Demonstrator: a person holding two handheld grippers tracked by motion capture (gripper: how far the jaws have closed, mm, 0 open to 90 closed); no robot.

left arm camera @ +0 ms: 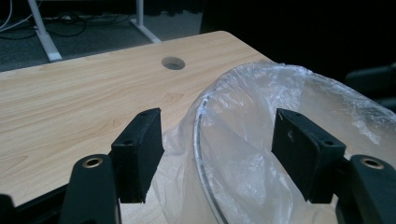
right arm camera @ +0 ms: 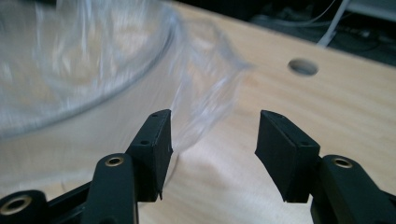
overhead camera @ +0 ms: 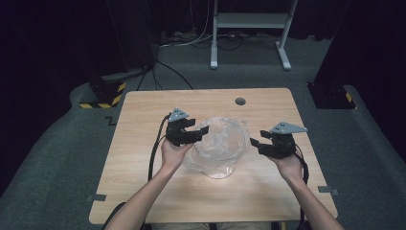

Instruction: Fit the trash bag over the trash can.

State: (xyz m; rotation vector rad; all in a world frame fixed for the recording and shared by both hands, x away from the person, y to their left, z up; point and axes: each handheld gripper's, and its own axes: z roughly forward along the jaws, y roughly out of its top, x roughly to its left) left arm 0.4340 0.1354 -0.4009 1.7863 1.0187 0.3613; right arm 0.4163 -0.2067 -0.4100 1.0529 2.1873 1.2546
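The left gripper [overhead camera: 200, 130] has its fingers [left arm camera: 138, 154] spread wide, straddling the rim of the clear container [overhead camera: 221, 139] lined with a plastic bag [left arm camera: 261, 140], gripping nothing. The container stands mid-table [overhead camera: 143, 143]. The right gripper [overhead camera: 255, 143], fingers [right arm camera: 154, 149] equally wide and empty, sits just beside the bag's right edge.

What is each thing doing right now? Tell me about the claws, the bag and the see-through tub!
Left claw: open, its jaws straddling the tub's rim and bag.
Right claw: open, holding nothing, beside the bag's loose edge.
Plastic bag: clear, crinkled, draped inside the tub and over its rim.
Clear tub: upright on the table, lined with the bag.
Table: wooden, with a round hole near its far edge.
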